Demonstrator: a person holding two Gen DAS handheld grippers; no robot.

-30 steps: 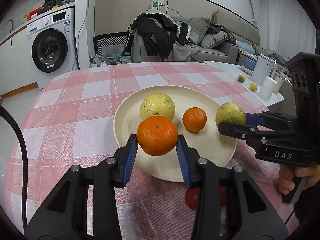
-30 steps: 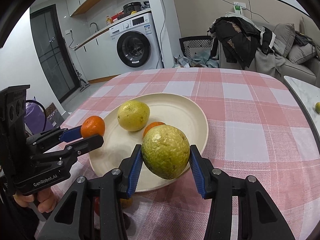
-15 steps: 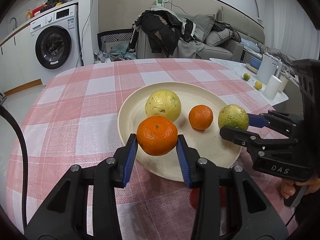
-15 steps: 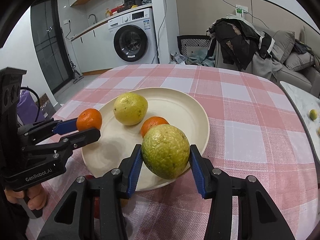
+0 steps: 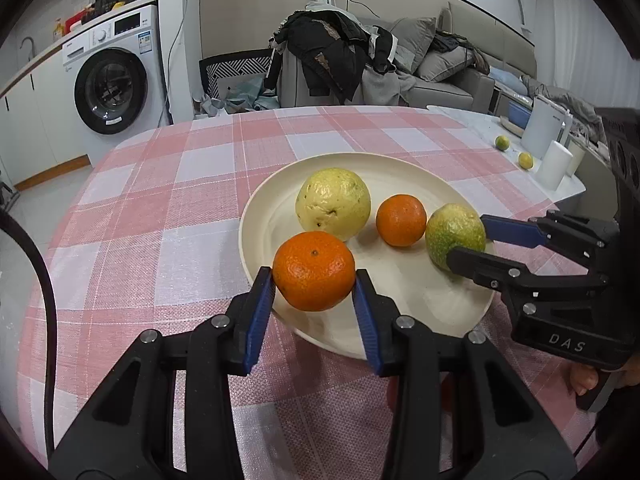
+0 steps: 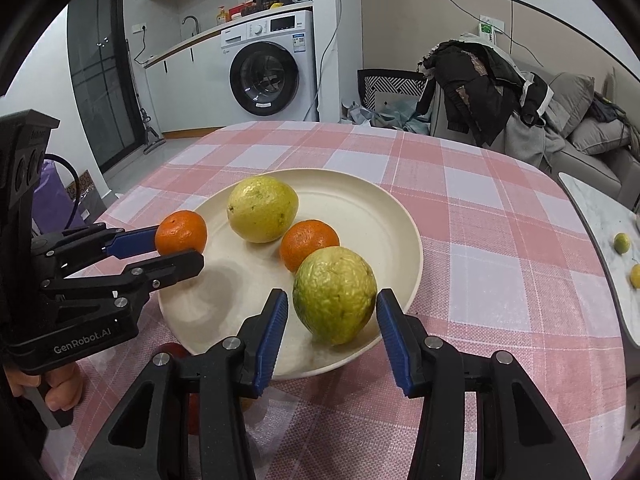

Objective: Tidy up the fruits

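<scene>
A washing machine [image 6: 267,76] stands behind; clothes [image 5: 332,52] heap on what looks like a sofa [image 5: 452,80].

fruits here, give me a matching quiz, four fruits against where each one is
1 big orange
2 green fruit
3 pale yellow fruit
4 tiny green citrus

a on the white side table
b loose on the plate
c between the left gripper jaws
d between the right gripper jaws

Pairs: 1-c, 2-d, 3-b, 4-a
</scene>
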